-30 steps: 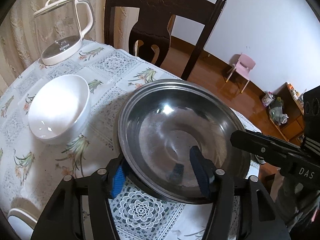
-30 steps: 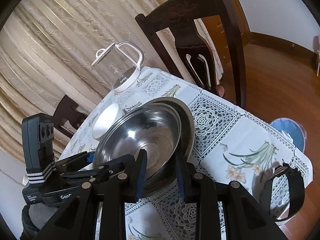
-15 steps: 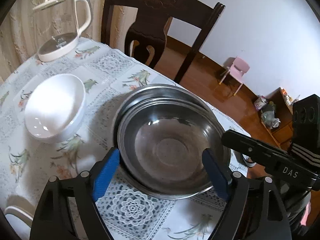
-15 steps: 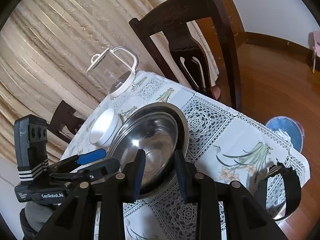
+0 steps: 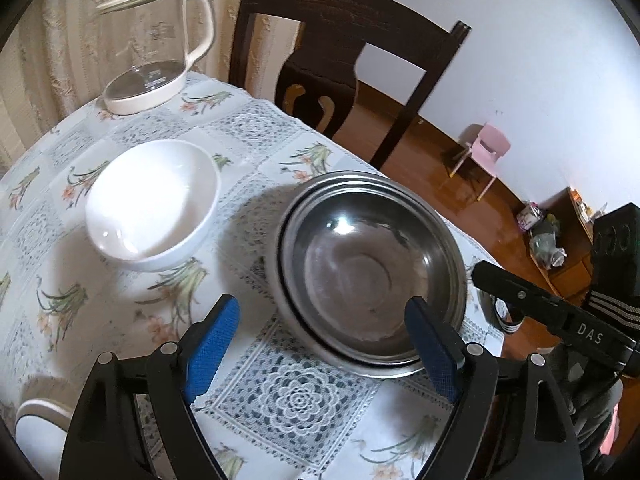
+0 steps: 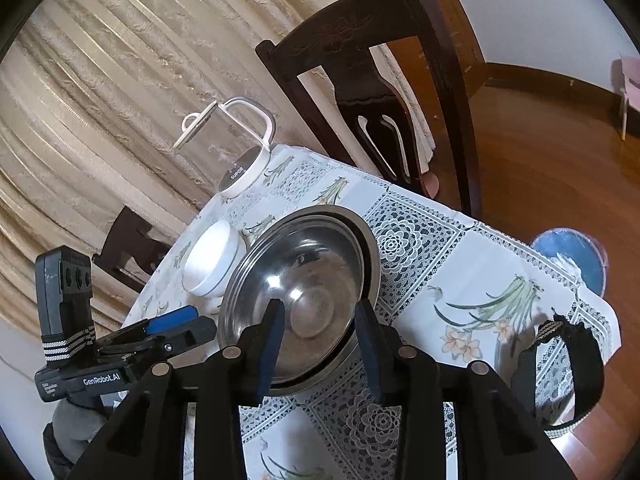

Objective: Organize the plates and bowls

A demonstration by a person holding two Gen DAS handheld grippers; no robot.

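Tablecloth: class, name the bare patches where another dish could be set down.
Free: the near strip before the steel bowls; the corner right of them; between white bowl and kettle. Crowded: the narrow gap between the bowls.

Left tongs (image 5: pixel 322 344): black plastic frame, two fingers faced with blue textured pads (image 5: pixel 212 340), round silver screws at the pivots. Seen from the right wrist view, body carries white lettering "GenRobot.AI" and a black module bound with a white-striped black strap.

Right tongs (image 6: pixel 320 344): same black frame, dark blue pads (image 6: pixel 272 340), silver screws. In the left wrist view its side reads "DAS"; striped strap likewise.
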